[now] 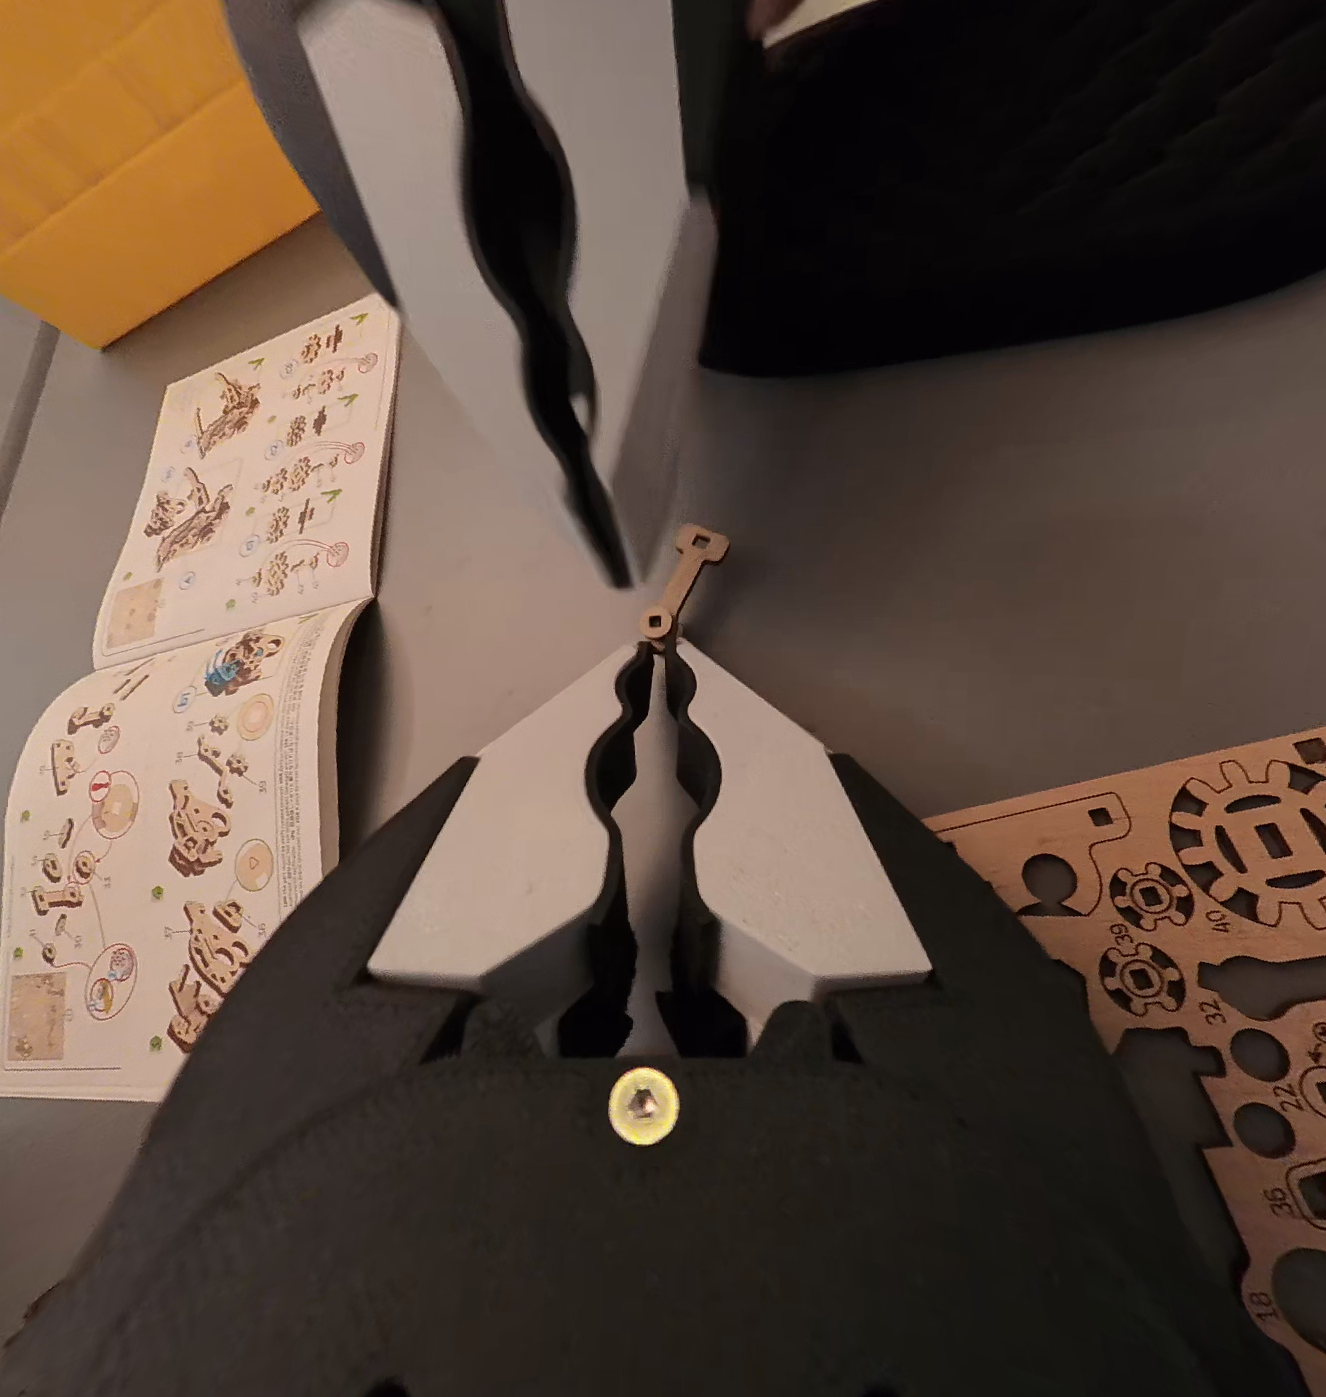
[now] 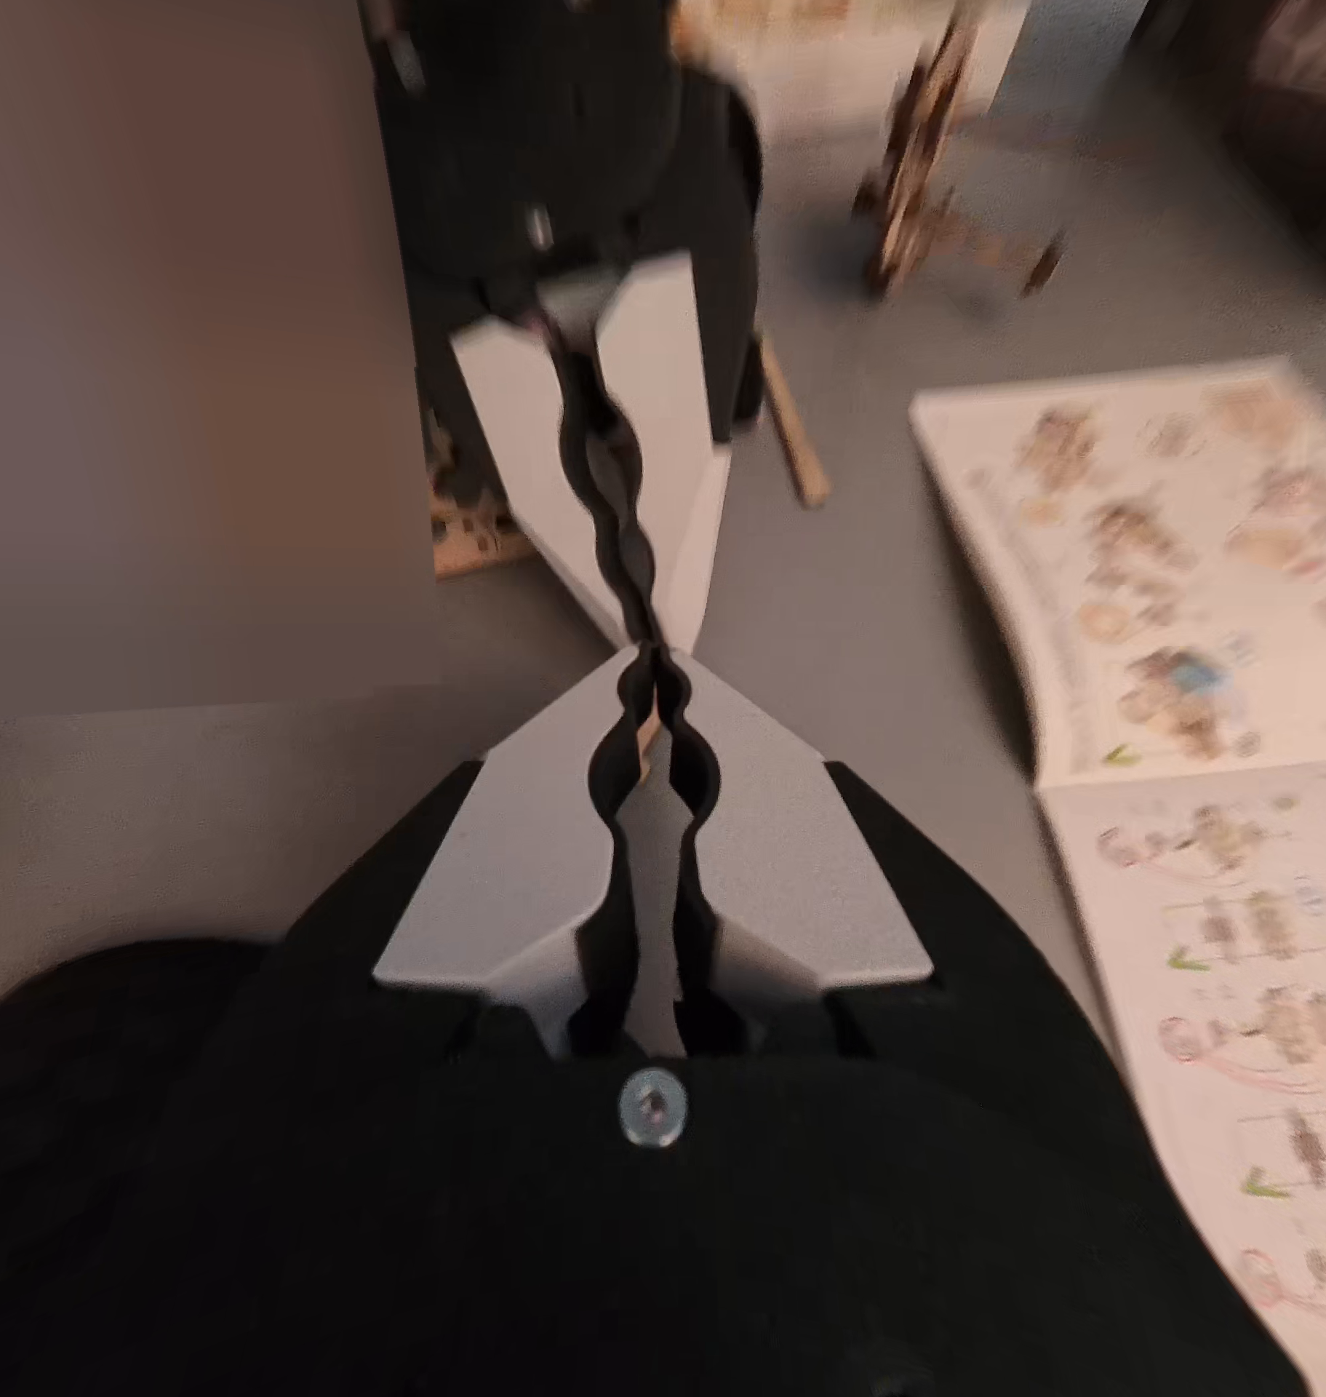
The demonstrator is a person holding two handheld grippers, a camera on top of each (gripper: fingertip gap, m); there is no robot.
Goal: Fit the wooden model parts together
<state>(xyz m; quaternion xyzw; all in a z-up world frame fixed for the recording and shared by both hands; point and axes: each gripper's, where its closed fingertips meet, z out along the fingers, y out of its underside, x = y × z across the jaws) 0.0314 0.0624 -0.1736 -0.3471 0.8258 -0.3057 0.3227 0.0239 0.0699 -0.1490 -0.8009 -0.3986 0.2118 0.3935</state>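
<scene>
My left gripper point(image 1: 656, 652) is shut on one end of a small flat wooden link point(image 1: 684, 580) and holds it just above the grey table point(image 1: 984, 567). The link sticks out forward, with a square hole at its far end. My right gripper point(image 1: 620, 578) comes down from above with its jaws together, its tips beside the link. The right wrist view is blurred. There, my right gripper point(image 2: 652, 659) meets the left gripper point(image 2: 643, 633) tip to tip. A tan sliver point(image 2: 648, 739) shows between the right pads; I cannot tell whether it is gripped.
An open instruction booklet point(image 1: 191, 756) lies left of the grippers and also shows in the right wrist view point(image 2: 1188, 680). A wooden parts sheet point(image 1: 1173, 983) lies at the right. A yellow box point(image 1: 100, 166) and a black object point(image 1: 1022, 189) stand behind. A blurred, partly built wooden model point(image 2: 924, 174) stands farther off.
</scene>
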